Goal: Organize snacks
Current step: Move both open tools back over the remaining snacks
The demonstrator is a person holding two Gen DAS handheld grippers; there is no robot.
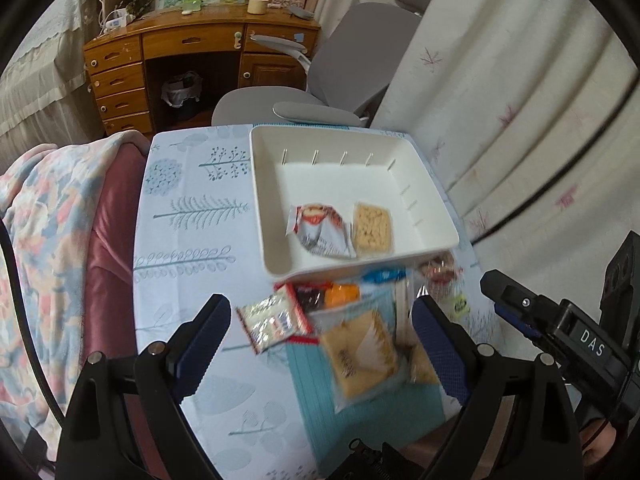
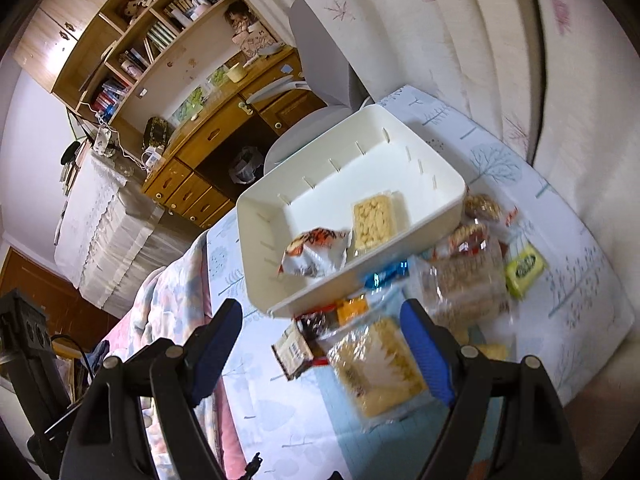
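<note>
Left jaws: the left gripper (image 1: 320,344) hangs spread and empty over the snack pile, a cracker packet (image 1: 360,356) between its blue pads but untouched.
Right jaws: the right gripper (image 2: 320,344) is likewise spread, holding nothing, above the same packet.
Beyond the jaws: the white bin (image 1: 436,196) sits on the counter (image 1: 188,248), already holding a red-and-silver bag (image 1: 320,228) and a biscuit pack (image 1: 372,228).
Doing it well: likely best to pinch one packet by its edge.
Views: only the right wrist view shows the yellow-green packet (image 2: 524,268) clearly; the left's shows the other gripper.
</note>
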